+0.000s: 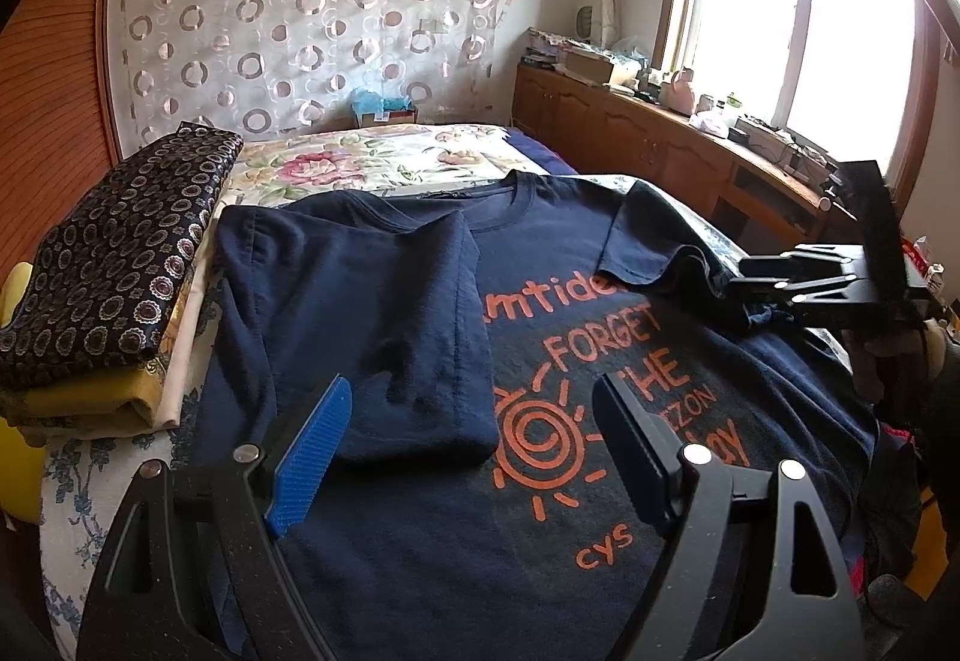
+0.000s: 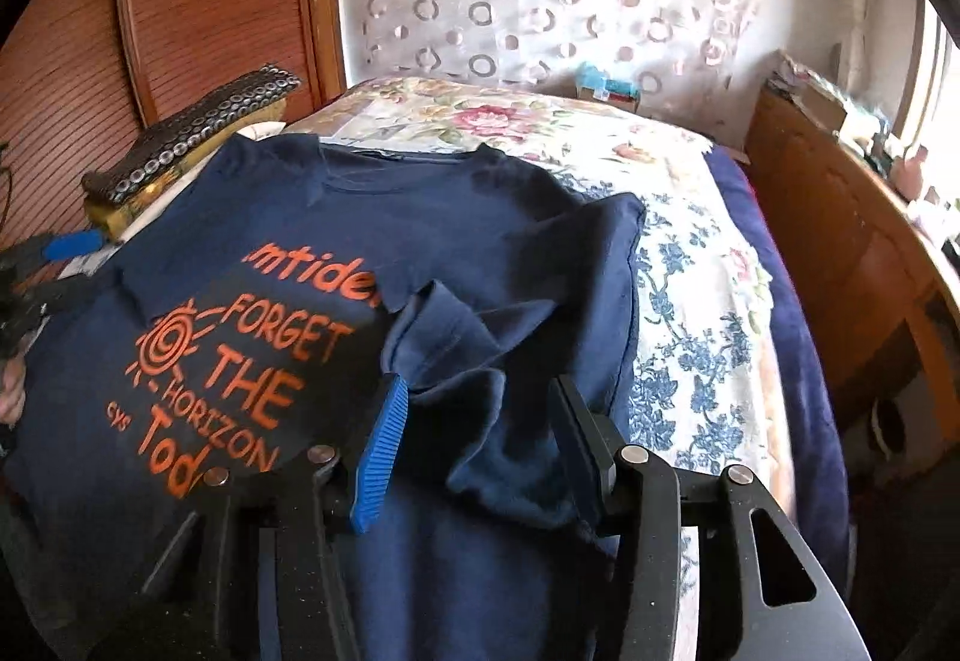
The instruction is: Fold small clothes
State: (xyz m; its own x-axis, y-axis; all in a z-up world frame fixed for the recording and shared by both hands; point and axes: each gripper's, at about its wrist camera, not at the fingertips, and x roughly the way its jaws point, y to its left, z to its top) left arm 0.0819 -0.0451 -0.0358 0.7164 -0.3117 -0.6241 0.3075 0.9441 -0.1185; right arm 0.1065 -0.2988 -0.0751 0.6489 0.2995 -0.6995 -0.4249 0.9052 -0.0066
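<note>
Both claws sit spread, nothing pinched: left claw [image 1: 474, 457] over the t-shirt [image 1: 600, 571], right claw [image 2: 480, 451] straddling the bunched sleeve [image 2: 480, 379]. That 3 o'clock fold could flop open or crease crooked.

Left gripper [image 1: 474, 442]: matte black frame, speckled finish, triangular cut-outs in the outer arms — round silver pins at the pivots. One finger carries a ribbed blue pad [image 1: 312, 457]; the other pad reads dark.

Right gripper [image 2: 474, 439]: same build — black linkage, silver pins, ribbed blue pad [image 2: 381, 460] on one finger, dark on the other.
</note>
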